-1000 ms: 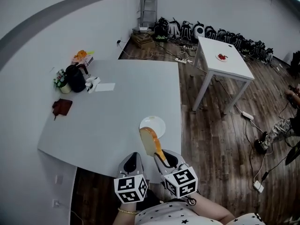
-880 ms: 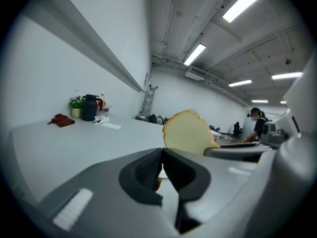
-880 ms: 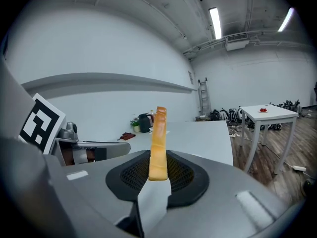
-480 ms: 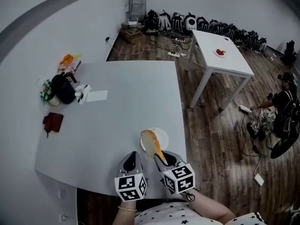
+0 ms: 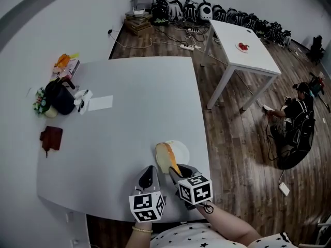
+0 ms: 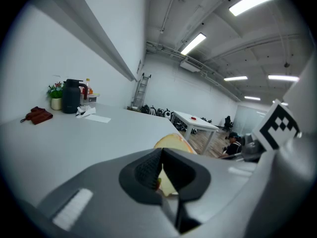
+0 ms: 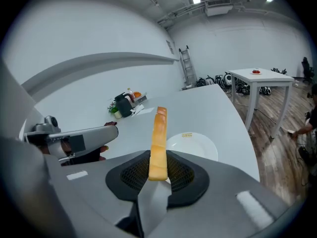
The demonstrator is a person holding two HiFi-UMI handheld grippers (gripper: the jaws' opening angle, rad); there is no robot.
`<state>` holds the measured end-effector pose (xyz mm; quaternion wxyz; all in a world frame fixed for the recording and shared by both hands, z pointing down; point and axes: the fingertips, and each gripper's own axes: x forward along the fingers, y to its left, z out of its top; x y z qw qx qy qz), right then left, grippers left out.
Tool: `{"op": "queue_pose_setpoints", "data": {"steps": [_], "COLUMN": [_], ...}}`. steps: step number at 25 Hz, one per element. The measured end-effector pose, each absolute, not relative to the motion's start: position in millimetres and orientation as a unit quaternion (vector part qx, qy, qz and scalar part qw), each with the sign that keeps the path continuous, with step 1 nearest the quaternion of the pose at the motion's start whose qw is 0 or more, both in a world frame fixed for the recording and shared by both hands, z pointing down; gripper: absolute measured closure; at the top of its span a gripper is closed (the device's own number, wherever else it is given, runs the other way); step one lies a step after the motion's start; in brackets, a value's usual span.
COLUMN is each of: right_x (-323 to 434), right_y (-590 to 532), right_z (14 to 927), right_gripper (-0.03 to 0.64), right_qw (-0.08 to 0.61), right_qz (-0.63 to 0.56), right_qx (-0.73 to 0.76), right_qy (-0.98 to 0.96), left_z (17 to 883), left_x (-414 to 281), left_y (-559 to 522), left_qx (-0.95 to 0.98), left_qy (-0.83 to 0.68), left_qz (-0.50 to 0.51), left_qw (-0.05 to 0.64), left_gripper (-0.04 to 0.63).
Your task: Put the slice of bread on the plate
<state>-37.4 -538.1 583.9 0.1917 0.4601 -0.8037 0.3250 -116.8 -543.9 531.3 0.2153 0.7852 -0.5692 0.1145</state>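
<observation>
The right tool (image 7: 158,176) pinches the bread (image 7: 159,138) on edge, its long axis running away from the tool. The plate (image 7: 198,146) sits on the bench (image 7: 208,108) just beyond, slightly right. The left tool (image 6: 161,155), pressed together and empty, is farther from it

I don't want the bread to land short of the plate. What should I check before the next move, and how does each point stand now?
1. Grip: ok. The right gripper holds the bread slice on edge between its fingers.
2. Plate free: ok. Nothing lies on the part that shows.
3. Slice over the plate: cannot tell. In the head view it overlaps only the plate's left edge.
4. Left gripper out of the way: ok. It is shut, empty and beside the right gripper.
5. Plate seated on the table: ok. It is near the right edge but fully on.
</observation>
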Motion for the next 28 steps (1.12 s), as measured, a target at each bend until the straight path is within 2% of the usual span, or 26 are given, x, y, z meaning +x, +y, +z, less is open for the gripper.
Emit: {"op": "queue_pose_setpoints", "data": {"steps": [13, 20, 24, 28], "right_x": [-19.4, -1.2, 5.5, 5.0], "right_y": [-555.5, -559.2, -561.0, -559.3], "right_z": [603.1, 609.1, 605.6, 599.1], "right_gripper": [0.494, 0.465, 0.417, 0.416], "right_qw": [0.204, 0.226, 0.242, 0.236], "right_qz": [0.351, 0.328, 0.29, 0.284], "right_qx": [0.492, 0.521, 0.535, 0.533], "right_qy": [-0.77, -0.755, -0.756, -0.761], "left_z": [552.7, 552.1, 551.6, 548.1], "left_x": [-111.8, -104.1, -102.5, -101.6], "left_y": [-563.0, -563.6, -560.4, -556.8], "left_qx": [0.789, 0.794, 0.794, 0.794], "left_qy": [-0.551, -0.544, -0.544, -0.546], "left_qz": [0.127, 0.125, 0.126, 0.123], "left_qw": [0.24, 0.241, 0.239, 0.237], "left_gripper": [0.588, 0.588, 0.588, 0.588]}}
